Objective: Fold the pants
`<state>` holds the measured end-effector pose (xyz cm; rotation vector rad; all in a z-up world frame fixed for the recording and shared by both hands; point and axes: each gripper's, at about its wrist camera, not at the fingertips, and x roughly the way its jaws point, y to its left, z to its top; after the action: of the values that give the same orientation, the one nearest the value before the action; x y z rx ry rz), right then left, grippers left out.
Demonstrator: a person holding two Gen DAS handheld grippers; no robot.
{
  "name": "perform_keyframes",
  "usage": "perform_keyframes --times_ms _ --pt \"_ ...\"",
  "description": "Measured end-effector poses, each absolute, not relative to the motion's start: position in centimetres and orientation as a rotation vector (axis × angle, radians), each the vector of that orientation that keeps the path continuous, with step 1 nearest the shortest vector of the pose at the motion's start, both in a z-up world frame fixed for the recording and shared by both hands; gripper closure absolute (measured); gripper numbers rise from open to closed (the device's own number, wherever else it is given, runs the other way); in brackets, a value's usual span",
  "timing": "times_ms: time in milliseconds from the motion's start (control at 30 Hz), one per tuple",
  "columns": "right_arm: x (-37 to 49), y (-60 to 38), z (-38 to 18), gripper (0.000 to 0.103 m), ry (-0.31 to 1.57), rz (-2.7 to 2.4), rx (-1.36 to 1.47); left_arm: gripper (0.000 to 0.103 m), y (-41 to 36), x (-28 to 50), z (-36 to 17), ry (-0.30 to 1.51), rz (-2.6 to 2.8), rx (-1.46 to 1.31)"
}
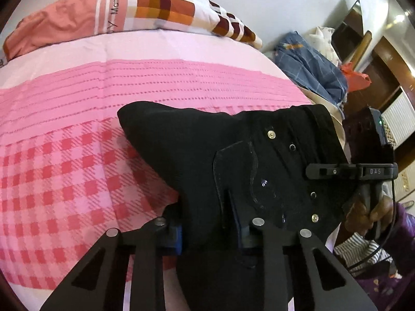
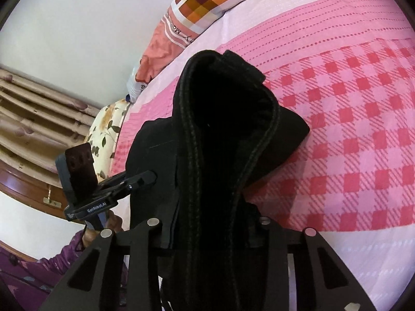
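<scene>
The black pants [image 1: 233, 160] are hanging above the pink checked bedspread [image 1: 64, 171], lifted clear of it at the waist end, with a lower fold of cloth sagging toward the bedspread and seeming to touch it. The hold looks meant to keep the waistband spread between 2 points, so the garment can be laid down flat on the bedspread or doubled over without bunching.

The left gripper [image 1: 207, 235] is taking the cloth near the rear pocket and the rivets, and its 2 fingers are sitting close together with the dark denim pinched between them; a blue pad [image 1: 177, 241] is showing at the edge of the fabric. From the left wrist view the right gripper [image 1: 334, 171] is reaching in at the far edge of the waistband, above the side of the bedspread.

In the right wrist view the right gripper's fingertips are buried under the thick stitched waistband [image 2: 220, 134], which is rising in a loop in front of the lens; the fingers appear drawn in on that band, though the tips themselves are hidden. The left gripper [image 2: 145, 177] is showing beyond the pants, off the edge of the bedspread.

A patchwork pillow [image 1: 160, 7] is lying at the head of the bedspread, well apart from the pants.
</scene>
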<state>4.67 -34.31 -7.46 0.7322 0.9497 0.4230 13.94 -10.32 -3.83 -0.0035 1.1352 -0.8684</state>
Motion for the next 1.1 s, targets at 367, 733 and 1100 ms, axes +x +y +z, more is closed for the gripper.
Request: perform_keyframes --times_ms 367,733,1100 --pt "4.0 -34.1 -7.8 0.069 0.949 0.419 0.705 0.075 -9.6 13.4 -3.4 1.119 -0.835 0.036" --pt "4.9 -33.8 -8.8 0.056 1.002 0.415 0.658 0.041 -10.1 13.2 -5.8 1.177 -0.835 0.060" --pt "3.8 -32.6 -7.7 0.072 0.914 0.491 0.807 0.077 -9.8 11.4 -1.8 1.014 -0.783 0.086"
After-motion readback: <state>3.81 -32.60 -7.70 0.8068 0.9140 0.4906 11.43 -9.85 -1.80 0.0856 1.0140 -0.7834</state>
